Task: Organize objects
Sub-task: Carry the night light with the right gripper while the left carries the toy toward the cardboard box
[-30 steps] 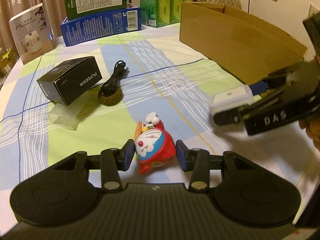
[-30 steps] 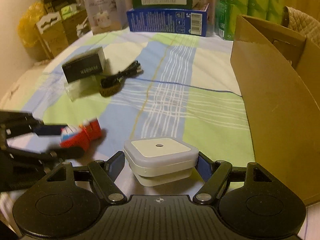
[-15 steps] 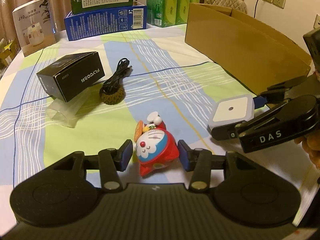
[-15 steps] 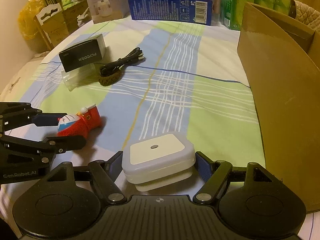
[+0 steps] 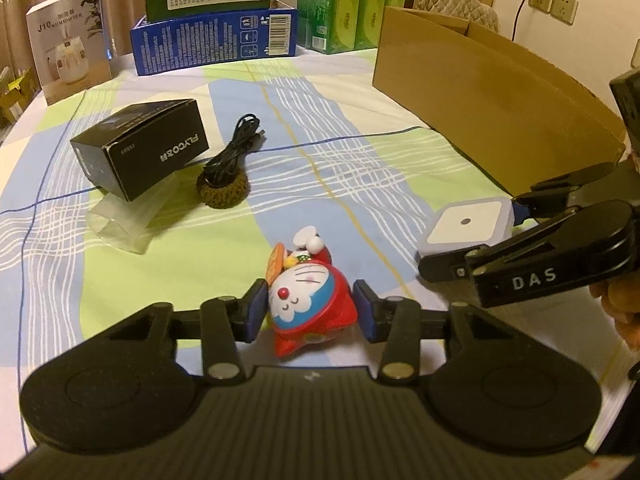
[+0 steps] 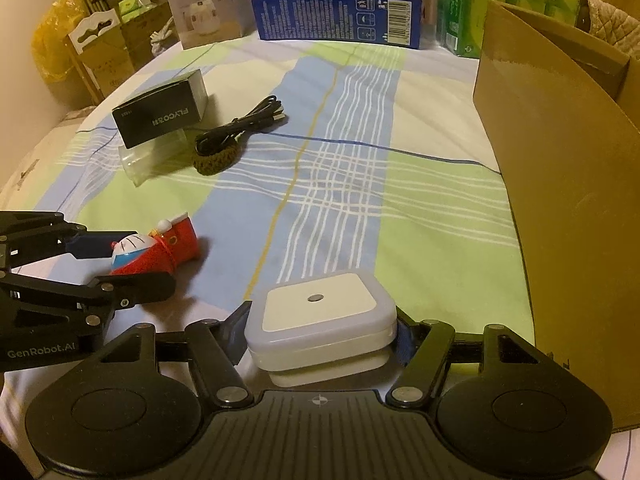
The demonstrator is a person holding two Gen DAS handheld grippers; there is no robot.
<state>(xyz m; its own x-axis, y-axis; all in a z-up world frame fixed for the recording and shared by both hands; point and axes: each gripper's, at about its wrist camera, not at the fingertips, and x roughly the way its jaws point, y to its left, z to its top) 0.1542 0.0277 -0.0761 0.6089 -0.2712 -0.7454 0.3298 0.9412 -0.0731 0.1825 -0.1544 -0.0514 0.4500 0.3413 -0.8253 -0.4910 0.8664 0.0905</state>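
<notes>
A red and blue cat figurine [image 5: 308, 304] lies on the striped bedsheet between the pads of my left gripper [image 5: 310, 312]. Its jaws are closing and both pads touch the toy. The right wrist view shows the same figurine [image 6: 156, 248] with the left gripper [image 6: 120, 266] around it. A white square device [image 6: 320, 312] sits between the pads of my right gripper [image 6: 320, 336], whose jaws are closing on its sides. In the left wrist view the device [image 5: 468, 224] is at the right, in the right gripper [image 5: 476, 240].
A large open cardboard box [image 6: 560, 200] stands at the right. A black carton [image 5: 140, 148] rests on clear plastic packaging [image 5: 120, 224] at the left. Beside it a black cable [image 5: 236, 148] lies on a brown crocheted pad [image 5: 222, 190]. Product boxes [image 5: 216, 40] line the far edge.
The right jaws have narrowed onto the white device, which has tilted slightly. The figurine has turned a little between the left pads. Both hands have stayed about in place.
</notes>
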